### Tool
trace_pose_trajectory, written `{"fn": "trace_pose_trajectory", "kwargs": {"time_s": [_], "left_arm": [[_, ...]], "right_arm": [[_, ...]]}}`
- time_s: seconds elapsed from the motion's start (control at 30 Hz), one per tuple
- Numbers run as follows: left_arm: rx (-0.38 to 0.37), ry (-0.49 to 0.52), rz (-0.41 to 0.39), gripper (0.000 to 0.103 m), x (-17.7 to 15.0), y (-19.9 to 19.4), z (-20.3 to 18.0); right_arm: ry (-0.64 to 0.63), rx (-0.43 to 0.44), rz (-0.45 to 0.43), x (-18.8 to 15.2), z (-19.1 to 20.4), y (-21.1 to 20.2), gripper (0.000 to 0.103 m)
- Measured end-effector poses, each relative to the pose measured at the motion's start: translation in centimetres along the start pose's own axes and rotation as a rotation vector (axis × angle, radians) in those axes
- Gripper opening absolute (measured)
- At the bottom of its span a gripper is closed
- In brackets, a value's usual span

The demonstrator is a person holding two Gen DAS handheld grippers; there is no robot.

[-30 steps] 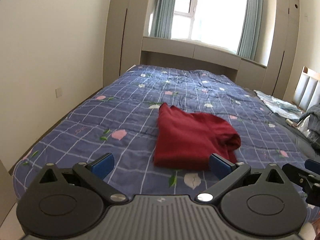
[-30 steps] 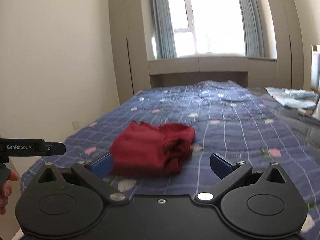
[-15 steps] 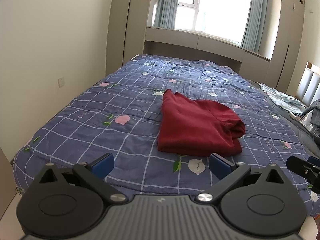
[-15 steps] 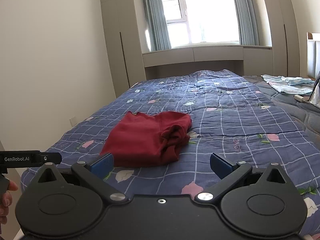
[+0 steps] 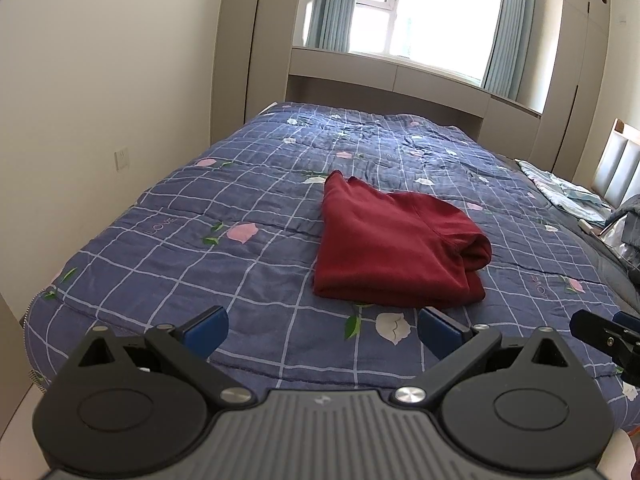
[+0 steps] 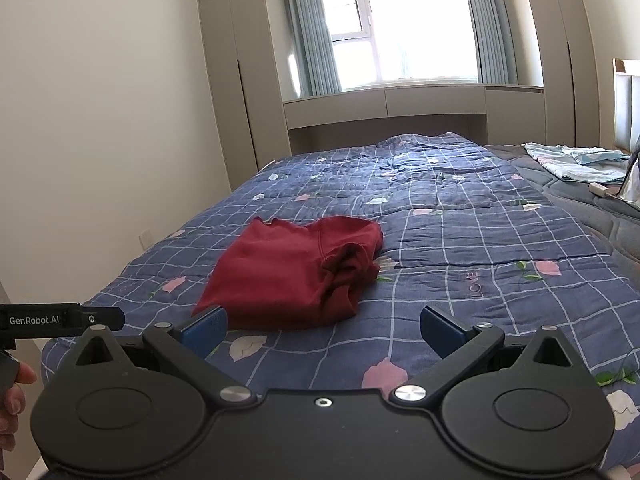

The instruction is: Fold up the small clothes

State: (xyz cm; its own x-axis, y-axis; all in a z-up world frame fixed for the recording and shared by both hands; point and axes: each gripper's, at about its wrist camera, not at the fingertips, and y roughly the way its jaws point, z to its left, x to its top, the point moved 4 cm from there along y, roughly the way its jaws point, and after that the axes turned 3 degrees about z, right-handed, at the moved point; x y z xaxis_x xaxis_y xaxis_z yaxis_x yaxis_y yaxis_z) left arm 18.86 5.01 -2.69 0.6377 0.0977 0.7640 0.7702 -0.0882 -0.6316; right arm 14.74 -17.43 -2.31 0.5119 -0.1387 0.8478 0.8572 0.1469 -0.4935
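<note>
Blue-padded fingers on the left gripper [image 5: 322, 330] stand wide apart, nothing between them; same on the right gripper [image 6: 322, 328], spread and empty. Both hover off the near edge of the bed, clear of the cloth. Left gripper's body pokes into the right wrist view at the left edge, a hand [image 6: 12, 400] behind it.

Red garment [image 5: 394, 246] lies on the blue checked quilt [image 5: 180, 248], just ahead of the left gripper and ahead-left of the right one. It looks folded over into a rough rectangle, flat toward the left. Right end is bunched into a thick roll [image 6: 352, 268]; possibly a tucked sleeve or hem, the view is too coarse to tell.

Judgement: fold largely done on this piece; step in hand is checking or tidying. Next move calls for either pinching the bunched end to flatten it, or turning to the pale blue clothes [image 6: 576, 160] far right.
</note>
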Motion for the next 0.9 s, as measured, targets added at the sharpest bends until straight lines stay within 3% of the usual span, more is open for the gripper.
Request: {"fn": "trace_pose_trajectory", "kwargs": {"time_s": [0.9], "left_arm": [[0.0, 0.0, 0.027, 0.103, -0.1, 1.1, -0.1]], "right_arm": [[0.003, 0.006, 0.023, -0.2, -0.3, 0.9, 0.102]]}}
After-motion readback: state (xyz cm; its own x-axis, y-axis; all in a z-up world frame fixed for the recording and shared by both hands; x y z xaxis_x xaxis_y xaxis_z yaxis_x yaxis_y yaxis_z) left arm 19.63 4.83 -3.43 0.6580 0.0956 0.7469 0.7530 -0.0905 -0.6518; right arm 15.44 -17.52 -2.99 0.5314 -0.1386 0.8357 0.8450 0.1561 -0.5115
